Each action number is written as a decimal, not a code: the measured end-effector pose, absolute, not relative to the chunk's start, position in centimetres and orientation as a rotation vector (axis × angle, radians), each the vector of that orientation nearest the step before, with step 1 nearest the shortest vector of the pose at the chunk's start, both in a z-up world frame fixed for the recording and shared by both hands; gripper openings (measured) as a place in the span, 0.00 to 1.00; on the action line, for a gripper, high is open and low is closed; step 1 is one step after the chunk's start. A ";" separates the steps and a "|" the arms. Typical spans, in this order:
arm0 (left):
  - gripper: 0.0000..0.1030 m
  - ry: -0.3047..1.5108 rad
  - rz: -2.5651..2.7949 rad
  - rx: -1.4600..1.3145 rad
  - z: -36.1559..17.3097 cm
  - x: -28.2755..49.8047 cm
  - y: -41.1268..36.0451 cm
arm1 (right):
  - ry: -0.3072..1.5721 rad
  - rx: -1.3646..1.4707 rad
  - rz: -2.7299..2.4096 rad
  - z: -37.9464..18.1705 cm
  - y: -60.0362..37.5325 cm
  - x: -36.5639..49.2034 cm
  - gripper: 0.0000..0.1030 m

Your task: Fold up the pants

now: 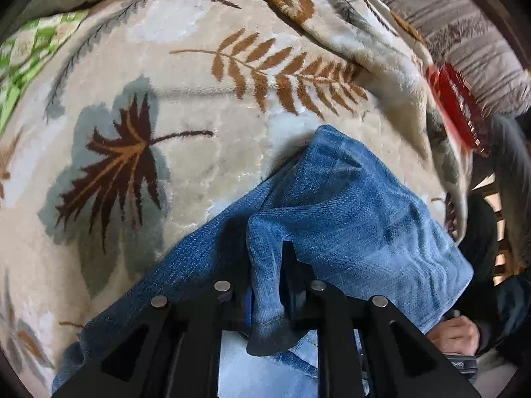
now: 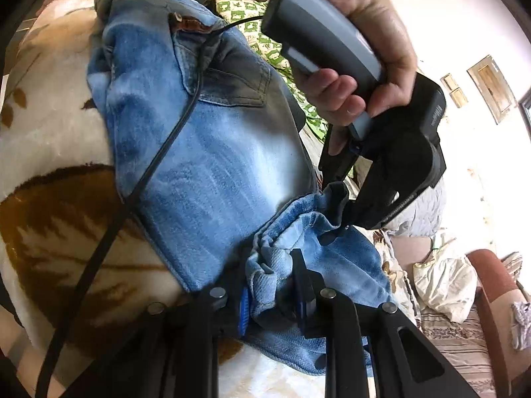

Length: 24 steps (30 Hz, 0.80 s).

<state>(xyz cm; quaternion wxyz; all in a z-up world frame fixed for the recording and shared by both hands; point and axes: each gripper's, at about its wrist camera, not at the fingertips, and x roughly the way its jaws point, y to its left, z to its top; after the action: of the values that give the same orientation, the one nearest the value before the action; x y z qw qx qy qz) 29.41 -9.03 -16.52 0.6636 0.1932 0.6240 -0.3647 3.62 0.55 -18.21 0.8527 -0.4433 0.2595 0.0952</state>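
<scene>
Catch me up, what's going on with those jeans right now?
A person is folding blue jeans on a leaf-patterned blanket. The left gripper and the right gripper are each shut on a bunch of denim at one end. The waist and back pocket lie on the blanket, with a black cable draped over them.

red comb [image 1: 459,106] motion-blurred, jeans [image 1: 348,215] hiding left fingers [image 1: 288,258], cable [image 2: 99,258] cut off below
</scene>
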 end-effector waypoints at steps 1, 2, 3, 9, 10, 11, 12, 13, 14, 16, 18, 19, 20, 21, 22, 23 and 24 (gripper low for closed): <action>0.20 1.391 -0.817 0.467 -16.2 28.9 -9.7 | 0.541 -0.938 0.196 -18.6 0.9 4.1 0.23; 0.27 1.373 -0.809 0.498 -16.0 28.5 -10.1 | 0.534 -0.938 0.192 -18.5 1.1 4.2 0.24; 0.53 1.356 -0.798 0.523 -15.7 28.1 -10.4 | 0.523 -0.938 0.182 -18.5 1.3 3.9 0.25; 1.00 1.322 -0.669 0.612 -14.4 27.2 -10.3 | 0.399 -0.911 0.132 -16.0 0.2 1.8 0.94; 1.00 1.316 -0.654 0.615 -14.1 27.2 -9.9 | 0.389 -0.893 0.148 -15.3 -0.1 1.1 0.95; 1.00 1.312 -0.638 0.608 -13.8 27.3 -9.4 | 0.383 -0.887 0.146 -14.9 -0.3 0.5 0.95; 1.00 1.305 -0.620 0.594 -13.3 27.5 -8.8 | 0.376 -0.882 0.149 -14.6 -0.5 -0.1 0.95; 1.00 1.298 -0.607 0.583 -13.1 27.8 -8.0 | 0.369 -0.876 0.153 -14.1 -0.7 -0.8 0.95; 1.00 1.289 -0.595 0.568 -12.6 28.0 -7.5 | 0.361 -0.873 0.148 -13.8 -0.9 -1.5 0.95; 1.00 1.255 -0.567 0.510 -11.1 28.0 -6.0 | 0.351 -0.855 0.147 -13.0 -1.7 -2.6 0.95; 1.00 1.206 -0.538 0.450 -9.2 27.6 -3.7 | 0.342 -0.842 0.137 -12.4 -2.6 -3.5 0.95; 1.00 1.175 -0.512 0.429 -8.2 27.2 -2.6 | 0.335 -0.829 0.134 -11.8 -3.2 -4.0 0.95; 1.00 1.145 -0.494 0.392 -7.0 26.7 -1.1 | 0.331 -0.815 0.134 -11.3 -3.7 -4.4 0.95; 1.00 1.129 -0.491 0.350 -6.0 26.1 0.3 | 0.326 -0.788 0.129 -10.6 -4.5 -4.8 0.96; 1.00 1.114 -0.492 0.304 -5.2 25.5 1.8 | 0.328 -0.763 0.128 -10.0 -5.2 -4.9 0.97; 1.00 1.097 -0.491 0.263 -4.4 25.0 2.9 | 0.335 -0.732 0.134 -9.4 -5.9 -5.0 0.97; 1.00 1.072 -0.485 0.226 -3.5 24.1 4.2 | 0.337 -0.692 0.138 -8.6 -6.7 -5.1 0.97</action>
<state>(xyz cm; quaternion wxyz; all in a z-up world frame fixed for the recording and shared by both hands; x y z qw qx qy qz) 24.09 4.18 -3.52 0.8257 0.1063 0.5047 -0.2284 -5.10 -6.72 -8.55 0.9245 -0.3373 0.1641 0.0675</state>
